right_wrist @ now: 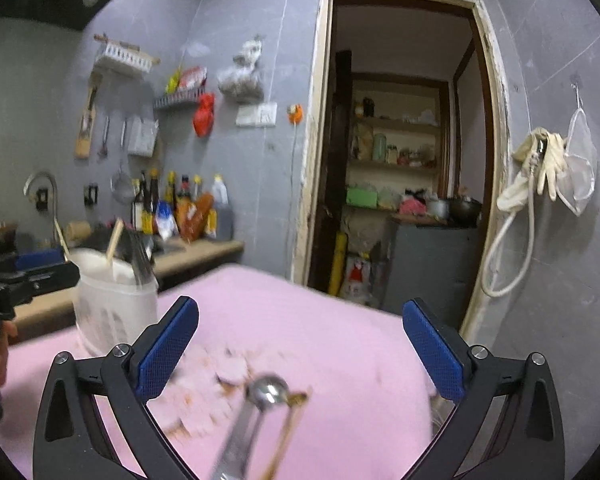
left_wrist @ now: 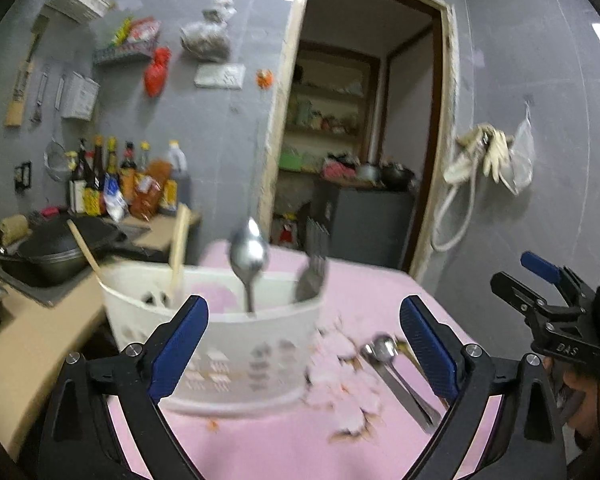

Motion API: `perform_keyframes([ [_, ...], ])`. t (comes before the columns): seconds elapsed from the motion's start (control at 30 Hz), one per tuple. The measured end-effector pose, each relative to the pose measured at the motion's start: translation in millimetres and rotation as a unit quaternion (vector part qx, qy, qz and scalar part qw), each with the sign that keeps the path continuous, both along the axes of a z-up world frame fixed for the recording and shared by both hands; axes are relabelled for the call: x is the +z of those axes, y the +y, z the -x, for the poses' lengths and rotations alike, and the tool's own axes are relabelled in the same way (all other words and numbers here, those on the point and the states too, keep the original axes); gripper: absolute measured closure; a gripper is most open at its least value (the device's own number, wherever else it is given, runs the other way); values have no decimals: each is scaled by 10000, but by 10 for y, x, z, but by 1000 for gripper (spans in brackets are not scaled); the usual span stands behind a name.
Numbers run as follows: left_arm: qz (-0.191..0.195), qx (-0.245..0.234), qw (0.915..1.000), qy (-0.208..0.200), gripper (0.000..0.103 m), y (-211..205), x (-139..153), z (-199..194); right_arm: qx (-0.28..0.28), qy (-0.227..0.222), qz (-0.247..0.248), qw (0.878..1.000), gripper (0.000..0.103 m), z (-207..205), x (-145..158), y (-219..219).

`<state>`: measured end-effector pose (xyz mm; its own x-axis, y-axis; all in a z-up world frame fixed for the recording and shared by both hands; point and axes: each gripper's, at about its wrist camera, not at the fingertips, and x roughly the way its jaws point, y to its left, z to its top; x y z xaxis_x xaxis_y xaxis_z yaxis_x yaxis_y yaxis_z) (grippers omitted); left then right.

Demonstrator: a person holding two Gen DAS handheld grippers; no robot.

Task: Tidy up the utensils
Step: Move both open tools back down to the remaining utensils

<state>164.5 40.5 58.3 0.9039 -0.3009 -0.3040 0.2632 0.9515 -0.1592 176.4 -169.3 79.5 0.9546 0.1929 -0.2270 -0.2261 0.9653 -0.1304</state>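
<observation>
A pink table [left_wrist: 284,452] filled the lower part of both wrist views in a grey-walled kitchen. On it stood a white caddy [left_wrist: 236,356] pierced with small holes. A spoon [left_wrist: 249,256] stood upright in the caddy, bowl up. A fork [left_wrist: 312,276] leaned at its right side, and two wooden sticks [left_wrist: 179,252] rose at its left.

The left gripper [left_wrist: 304,344] was released, jaws spread wide with nothing between the pads. The caddy sat just ahead of it, behind the left blue pad. To the caddy's right, loose cutlery [left_wrist: 396,376] lay flat on the table, handles pointing toward the camera. It included at least one spoon; blur hid the rest.

The right gripper [right_wrist: 300,352] was also released, jaws wide apart and empty. Directly below it lay the same cutlery, a spoon bowl [right_wrist: 269,390] and a darker brownish piece beside it. In this view the caddy [right_wrist: 114,312] stood well to the left, near the table's edge.

Behind the table, a counter [left_wrist: 32,332] held a black pan [left_wrist: 56,252] and a row of bottles [left_wrist: 124,180]. An open doorway [left_wrist: 364,120] showed shelves beyond.
</observation>
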Motion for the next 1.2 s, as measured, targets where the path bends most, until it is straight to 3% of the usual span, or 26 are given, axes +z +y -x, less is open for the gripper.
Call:
perform_keyframes([
  [0.33,-437,-513,9927,1000,9,-550,-367,-126,-130,1395,-55,9901,1,-178,-406,-421],
  [0.63,-791,-804,9768,1822,11,-853,-634,-348,270,2541,-129,9667,32,-539,-729,-464],
  [0.73,-804,-876,9721,2022,18,-911,-684,-427,418,2842,-104,9578,44,-676,-805,-445],
  [0.87,-891,-991,9603,2452,42,-1003,-800,-561,562,3246,-157,9440,54,-904,-916,-426],
  [1.2,-815,-1050,9534,2709,53,-1165,-860,-758,544,3603,74,9312,58,-1245,-1002,-366],
])
